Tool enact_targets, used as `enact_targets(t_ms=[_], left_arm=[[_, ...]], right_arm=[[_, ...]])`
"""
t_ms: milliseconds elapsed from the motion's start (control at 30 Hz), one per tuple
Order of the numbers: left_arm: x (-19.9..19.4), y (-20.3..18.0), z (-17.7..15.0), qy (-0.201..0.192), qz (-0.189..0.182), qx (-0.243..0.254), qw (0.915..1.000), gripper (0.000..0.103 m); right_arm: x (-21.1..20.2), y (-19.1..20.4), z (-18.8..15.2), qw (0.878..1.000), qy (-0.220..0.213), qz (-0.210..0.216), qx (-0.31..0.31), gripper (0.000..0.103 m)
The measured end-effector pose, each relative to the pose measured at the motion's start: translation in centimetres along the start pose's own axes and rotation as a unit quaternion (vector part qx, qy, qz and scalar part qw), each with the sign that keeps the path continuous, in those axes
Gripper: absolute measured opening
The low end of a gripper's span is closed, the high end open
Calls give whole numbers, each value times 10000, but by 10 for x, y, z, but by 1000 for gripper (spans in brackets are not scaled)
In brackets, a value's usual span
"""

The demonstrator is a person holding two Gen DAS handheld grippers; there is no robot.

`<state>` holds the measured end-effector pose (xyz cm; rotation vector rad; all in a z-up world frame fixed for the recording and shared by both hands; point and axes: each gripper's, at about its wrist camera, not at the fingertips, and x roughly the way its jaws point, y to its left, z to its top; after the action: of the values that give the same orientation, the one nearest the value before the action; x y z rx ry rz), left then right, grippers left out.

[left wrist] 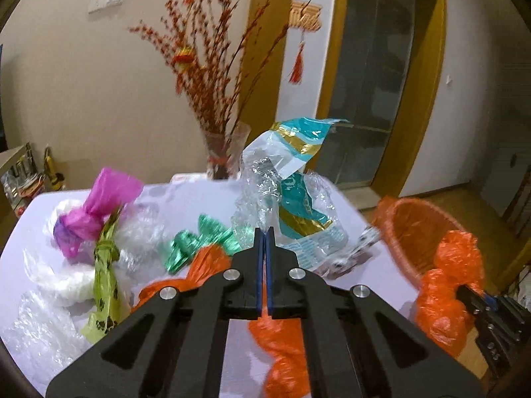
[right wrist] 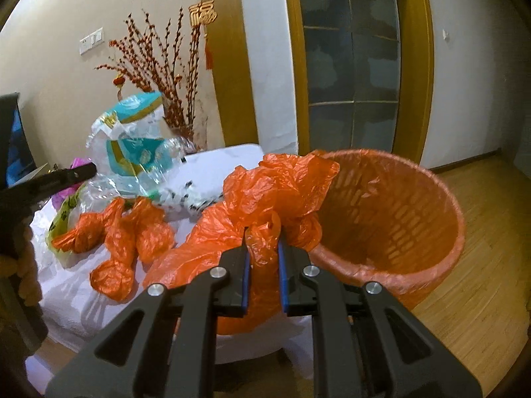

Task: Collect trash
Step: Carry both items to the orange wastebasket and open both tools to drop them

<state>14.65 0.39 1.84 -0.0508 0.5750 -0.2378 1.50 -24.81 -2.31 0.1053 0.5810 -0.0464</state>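
Left gripper (left wrist: 264,232) clamped on crinkled clear wrapper (left wrist: 292,199) with teal-gold print, seemingly lifted above the white table (left wrist: 186,195). Right gripper (right wrist: 264,248) pinches bunched orange bag (right wrist: 262,205) beside orange basket (right wrist: 398,205).

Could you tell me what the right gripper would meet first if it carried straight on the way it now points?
Probably the near rim of the orange wastebasket. The right gripper is shut on a crumpled orange plastic bag, which would get there ahead of the fingertips. Depth is hard to judge here.
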Motion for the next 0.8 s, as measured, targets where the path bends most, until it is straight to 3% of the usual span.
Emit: enact_targets(t_ms=[233, 533, 800], left_arm=[[-7, -38, 13, -158, -429, 73, 9989, 1], [15, -94, 9, 105, -1043, 44, 9945, 1], [38, -138, 2, 327, -1340, 160, 9903, 1]], right_arm=[[-9, -34, 14, 9992, -161, -319, 165, 14], [-13, -85, 32, 9949, -357, -866, 371, 14], [-2, -133, 44, 9910, -361, -1035, 771, 14]])
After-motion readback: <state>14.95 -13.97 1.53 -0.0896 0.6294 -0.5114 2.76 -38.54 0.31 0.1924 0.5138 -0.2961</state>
